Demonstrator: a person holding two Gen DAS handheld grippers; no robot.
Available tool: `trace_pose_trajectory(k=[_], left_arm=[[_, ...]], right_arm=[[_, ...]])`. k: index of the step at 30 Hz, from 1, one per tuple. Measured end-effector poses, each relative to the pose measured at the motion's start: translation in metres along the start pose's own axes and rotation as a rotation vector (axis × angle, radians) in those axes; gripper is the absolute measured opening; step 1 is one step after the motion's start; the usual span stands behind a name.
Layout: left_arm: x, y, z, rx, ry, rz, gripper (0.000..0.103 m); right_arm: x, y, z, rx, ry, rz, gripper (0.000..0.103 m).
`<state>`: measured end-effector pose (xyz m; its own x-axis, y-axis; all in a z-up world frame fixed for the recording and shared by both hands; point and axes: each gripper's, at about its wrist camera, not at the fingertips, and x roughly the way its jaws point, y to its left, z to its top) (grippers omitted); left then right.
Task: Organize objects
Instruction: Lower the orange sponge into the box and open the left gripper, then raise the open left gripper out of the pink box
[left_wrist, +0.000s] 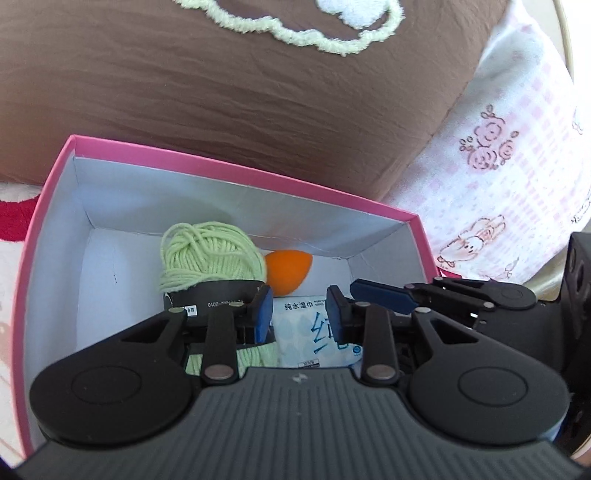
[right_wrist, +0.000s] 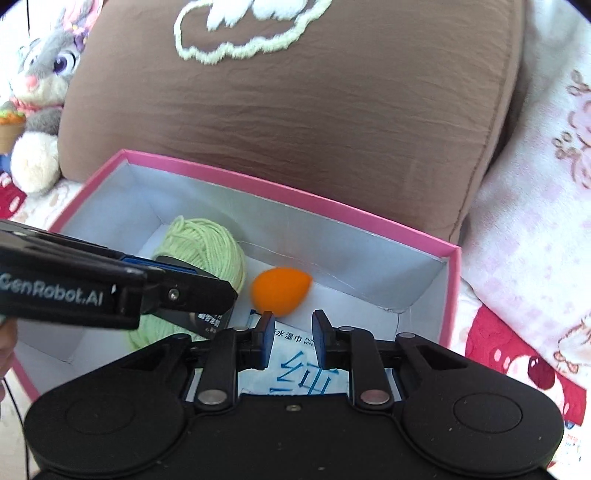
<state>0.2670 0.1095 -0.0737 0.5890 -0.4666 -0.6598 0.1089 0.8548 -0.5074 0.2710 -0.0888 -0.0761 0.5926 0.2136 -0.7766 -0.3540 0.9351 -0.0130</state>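
Observation:
A pink box (left_wrist: 236, 166) with a white inside holds a green yarn skein (left_wrist: 207, 254) with a black label, an orange egg-shaped sponge (left_wrist: 288, 271) and a white wet-wipe pack (left_wrist: 306, 332). My left gripper (left_wrist: 299, 310) is open and empty, just above the wipe pack beside the yarn. My right gripper (right_wrist: 293, 341) is open and empty above the same pack (right_wrist: 295, 373). The box (right_wrist: 295, 201), yarn (right_wrist: 207, 243) and sponge (right_wrist: 280, 290) show ahead of it. The left gripper's fingers (right_wrist: 177, 291) cross in from the left over the yarn. The right gripper's fingers (left_wrist: 384, 295) show at right.
A brown cushion (left_wrist: 258, 110) with a fluffy cloud outline stands right behind the box. A pink-and-white printed pillow (left_wrist: 509, 166) lies to the right. A grey rabbit plush (right_wrist: 40, 92) sits at the far left on the patterned bedding (right_wrist: 517, 332).

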Motion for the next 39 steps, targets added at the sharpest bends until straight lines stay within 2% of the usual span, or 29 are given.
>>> trace_pose_trajectory(k=[9,12,19,22,27,33,34,36,39], left_arm=[[-0.015,-0.027,-0.009,0.094,0.039,0.065,0.031],[-0.029,-0.035,-0.013,0.125,0.034,0.117,0.033],[-0.068,-0.046,-0.02,0.138,0.025,0.161,0.039],[-0.087,-0.054,-0.024,0.145,0.056,0.214,0.043],[-0.124,-0.066,-0.031,0.153,0.074,0.173,0.054],[-0.161,-0.085,-0.038,0.201,0.033,0.218,0.065],[-0.165,-0.087,-0.039,0.208,0.033,0.229,0.067],[-0.173,-0.09,-0.041,0.221,0.042,0.257,0.077],[-0.182,-0.09,-0.045,0.223,0.064,0.303,0.08]], right_arm=[[-0.036,0.011,-0.015,-0.033,-0.038,0.036,0.026],[-0.054,0.016,-0.022,-0.043,-0.059,0.049,0.028],[-0.093,0.03,-0.034,-0.062,-0.105,0.066,0.032],[-0.107,0.035,-0.036,-0.07,-0.103,0.067,0.034],[-0.137,0.044,-0.038,-0.106,-0.11,0.06,0.038],[-0.168,0.048,-0.039,-0.095,-0.1,0.079,0.04],[-0.172,0.048,-0.039,-0.089,-0.095,0.081,0.04],[-0.181,0.048,-0.041,-0.079,-0.09,0.091,0.042],[-0.193,0.049,-0.044,-0.083,-0.095,0.097,0.045]])
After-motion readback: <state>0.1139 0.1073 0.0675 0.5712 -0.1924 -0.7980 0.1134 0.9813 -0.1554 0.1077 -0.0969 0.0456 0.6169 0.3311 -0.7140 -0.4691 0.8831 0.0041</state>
